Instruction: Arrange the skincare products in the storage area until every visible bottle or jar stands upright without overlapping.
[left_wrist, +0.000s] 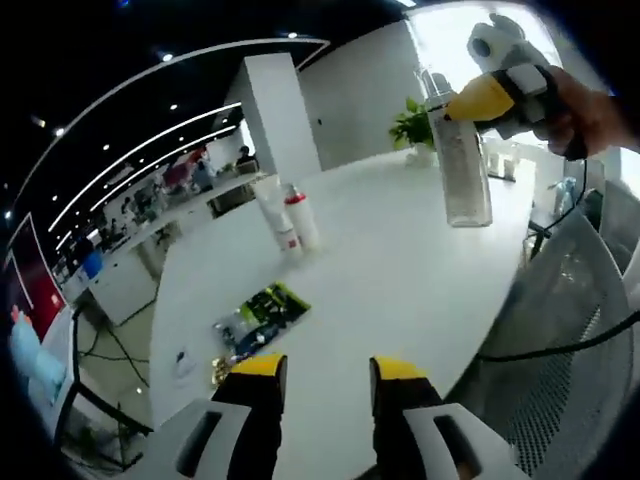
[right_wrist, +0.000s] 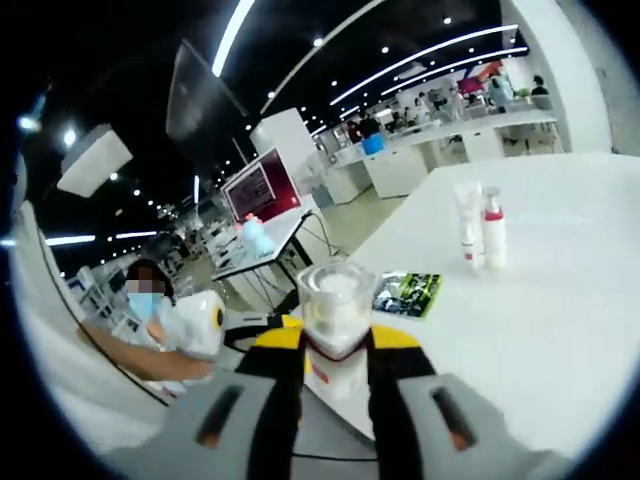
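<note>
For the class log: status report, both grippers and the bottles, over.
Left gripper open, over table. Right gripper shut on clear bottle, held aloft. Two bottles upright, apart. Path unobstructed.

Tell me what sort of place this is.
Probably a large open-plan office or showroom: long ceiling light strips, rows of white counters with people, and a big white table holding skincare bottles.

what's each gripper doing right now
left gripper: open, holding nothing.
right gripper: shut on a clear bottle, lifted above the table.
</note>
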